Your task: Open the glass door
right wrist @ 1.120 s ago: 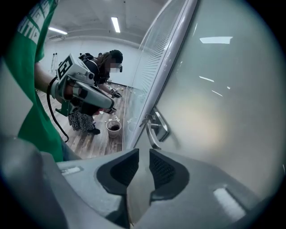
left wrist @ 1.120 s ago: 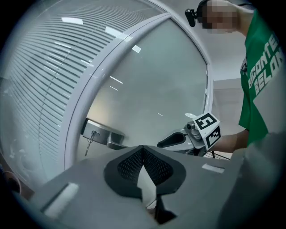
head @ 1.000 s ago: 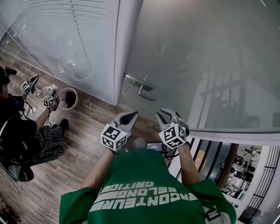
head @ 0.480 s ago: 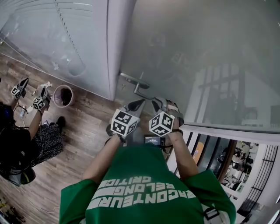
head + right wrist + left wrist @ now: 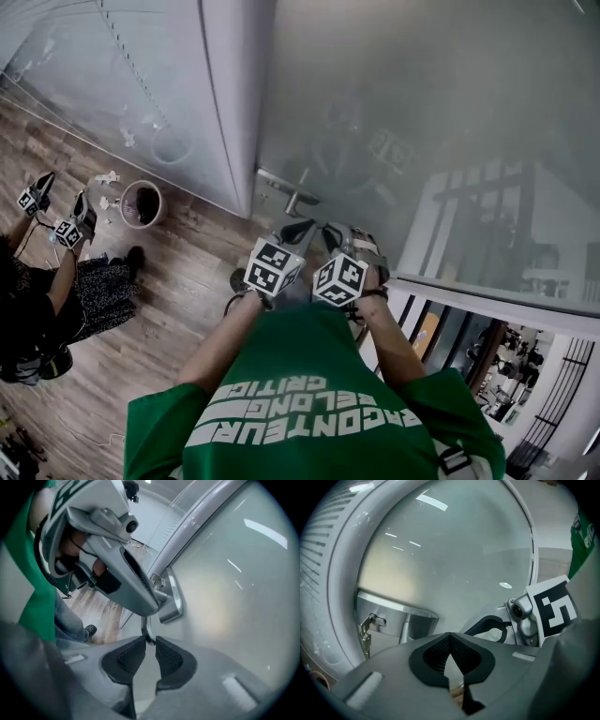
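Closed in on the handle (image 5: 298,197) of the glass door (image 5: 450,112) over the last second. Holds right gripper (image 5: 150,640) slightly parted, lever end at its jaw tips, unpinched. Keeps left gripper (image 5: 450,635) clenched empty, handle up-left of its jaws. Probably calls for the grasp next.

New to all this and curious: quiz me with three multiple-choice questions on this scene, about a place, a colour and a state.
1. Where is the round bin? A on the wooden floor, left of the door handle; B hanging from the handle; C on a shelf.
2. What colour is the person's shirt? A red; B green; C white.
3. How do the jaws of the left gripper stand? A wide apart; B together, empty; C clamped on a cup.
Answers: 1 A, it stands on the floorboards; 2 B, green fills the head view's foot; 3 B, they meet in the left gripper view.
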`<state>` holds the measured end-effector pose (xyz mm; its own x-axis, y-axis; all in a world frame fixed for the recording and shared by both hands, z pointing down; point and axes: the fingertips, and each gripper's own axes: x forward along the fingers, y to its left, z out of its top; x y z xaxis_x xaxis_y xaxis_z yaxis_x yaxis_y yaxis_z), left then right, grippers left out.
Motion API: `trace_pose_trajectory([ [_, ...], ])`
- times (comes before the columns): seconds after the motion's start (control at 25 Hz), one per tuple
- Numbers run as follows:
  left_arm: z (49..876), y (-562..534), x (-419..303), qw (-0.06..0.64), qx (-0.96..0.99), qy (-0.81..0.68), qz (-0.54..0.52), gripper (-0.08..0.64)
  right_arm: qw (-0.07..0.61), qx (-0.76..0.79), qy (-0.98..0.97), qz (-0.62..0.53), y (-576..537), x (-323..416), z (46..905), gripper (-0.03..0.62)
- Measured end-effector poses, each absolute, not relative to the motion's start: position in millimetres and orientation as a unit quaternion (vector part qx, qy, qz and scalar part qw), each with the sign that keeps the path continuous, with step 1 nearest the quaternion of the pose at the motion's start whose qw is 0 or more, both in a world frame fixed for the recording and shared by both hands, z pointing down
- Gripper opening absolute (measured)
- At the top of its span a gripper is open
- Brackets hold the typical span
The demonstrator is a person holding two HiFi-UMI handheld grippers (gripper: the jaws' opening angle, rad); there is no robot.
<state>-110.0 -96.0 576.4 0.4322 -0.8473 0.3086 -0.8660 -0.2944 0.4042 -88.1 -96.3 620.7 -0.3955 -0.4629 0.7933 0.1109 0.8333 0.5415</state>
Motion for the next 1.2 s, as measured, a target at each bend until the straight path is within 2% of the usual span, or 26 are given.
trace_pose_trajectory([
  [0.96,603,-102,-113,0.262,0.802,-0.533,0.062,0.017,0.536,0.109,-0.812,-0.201,-100,-97,654,0.063],
  [1.2,612,-103,-123,0.272,0.794,-0.539,0.07,0.017,0.536,0.066,-0.822,-0.183,-97,-113,678,0.061],
])
